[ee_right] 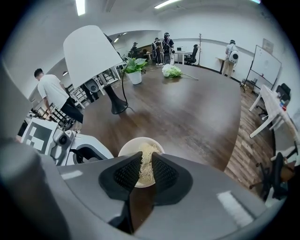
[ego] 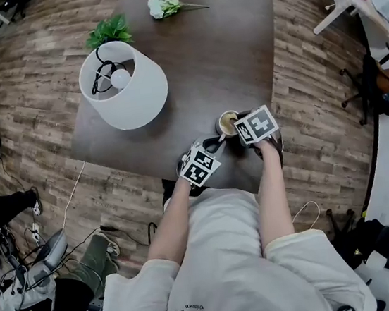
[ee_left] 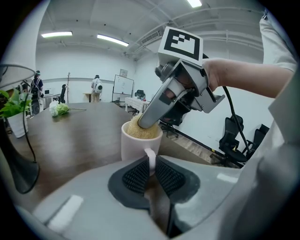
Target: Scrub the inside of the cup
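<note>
Right hand-held gripper pinches scrubber (inside cup).

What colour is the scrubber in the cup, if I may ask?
Pale tan; the scrubber shows best in the left gripper view.

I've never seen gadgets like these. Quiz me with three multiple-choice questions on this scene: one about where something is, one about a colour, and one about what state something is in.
1. Where is the pale yellow fibrous scrub pad?
A. Inside the white ceramic cup
B. On a chair
C. On the floor

2. What colour is the large drum-shaped lamp shade?
A. Red
B. Black
C. White

3. What is the left gripper doing?
A. Hanging open in the air
B. Shut on the cup's handle
C. Holding a flower

Answers:
1 A: the right gripper pinches the pad and pushes it into the cup's mouth.
2 C: the shade shows white in the head view.
3 B: its ribbed pads squeeze the handle from both sides.
</note>
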{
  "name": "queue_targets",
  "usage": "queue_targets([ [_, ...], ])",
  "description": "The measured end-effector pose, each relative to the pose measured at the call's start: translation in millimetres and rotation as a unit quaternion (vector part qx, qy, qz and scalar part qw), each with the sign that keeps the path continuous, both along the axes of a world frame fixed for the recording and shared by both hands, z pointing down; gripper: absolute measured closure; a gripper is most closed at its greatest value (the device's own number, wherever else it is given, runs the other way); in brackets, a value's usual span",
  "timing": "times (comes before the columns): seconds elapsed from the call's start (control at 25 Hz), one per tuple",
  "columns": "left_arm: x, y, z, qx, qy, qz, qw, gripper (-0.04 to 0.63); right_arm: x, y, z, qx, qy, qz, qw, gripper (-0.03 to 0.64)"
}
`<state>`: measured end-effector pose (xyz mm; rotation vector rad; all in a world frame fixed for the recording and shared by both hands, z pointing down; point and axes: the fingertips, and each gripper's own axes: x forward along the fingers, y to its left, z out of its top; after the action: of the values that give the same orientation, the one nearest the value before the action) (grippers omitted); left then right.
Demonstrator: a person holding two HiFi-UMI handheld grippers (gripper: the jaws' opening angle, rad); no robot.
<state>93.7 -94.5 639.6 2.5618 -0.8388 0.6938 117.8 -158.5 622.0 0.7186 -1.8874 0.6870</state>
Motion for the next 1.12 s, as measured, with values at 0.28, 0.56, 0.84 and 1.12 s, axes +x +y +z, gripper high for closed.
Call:
queue_targets([
  [0.28, 1, 1, 0, 0.002, -0.005, 0.004, 1.0000, 0.551, 7, 12, -8, -0.036, 0.045, -0.034, 0.998, 0.531],
  [0.56, 3, 4, 1, 0.003, -0.011, 0.010, 0.9999, 0.549, 8, 30, -11, -0.089, 0.035, -0.059, 0.994, 0.532],
  [0.84, 3, 5, 0, 0.005, -0.016, 0.012, 0.9998, 0.549, -2, 35, -9, -0.100, 0.002, -0.062, 0.993, 0.534],
  [1.12, 6, 6, 2, 0.005, -0.011, 0.027, 0.9996, 0.551, -4, 24, -9, -0.074, -0.017, -0.040, 0.996, 0.532],
])
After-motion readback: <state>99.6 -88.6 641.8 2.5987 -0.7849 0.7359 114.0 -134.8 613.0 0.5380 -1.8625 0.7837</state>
